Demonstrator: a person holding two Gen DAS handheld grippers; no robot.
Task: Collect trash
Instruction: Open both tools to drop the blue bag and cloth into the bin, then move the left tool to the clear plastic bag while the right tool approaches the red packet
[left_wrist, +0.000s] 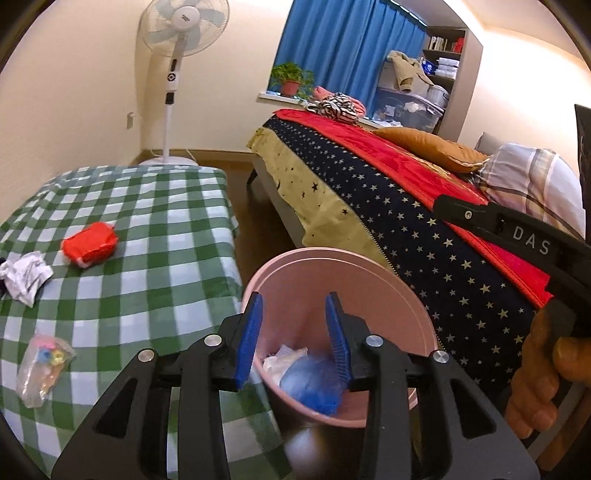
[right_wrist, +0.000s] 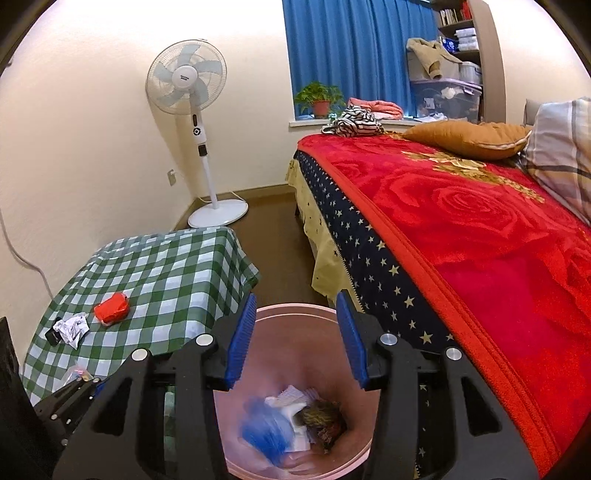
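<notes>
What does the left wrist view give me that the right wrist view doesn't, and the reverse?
Left wrist only: the person's right hand on the right tongs' handle, and a clear look at the plastic bag of small colourful items. Right wrist only: a brown crumpled item in the bin and a black object beside the crumpled paper. Both show the pink bin, blue plastic inside it, and the red packet.

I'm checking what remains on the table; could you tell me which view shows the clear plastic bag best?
The left wrist view: the clear plastic bag lies whole and close on the checked tablecloth. In the right wrist view it is small and partly hidden.
</notes>
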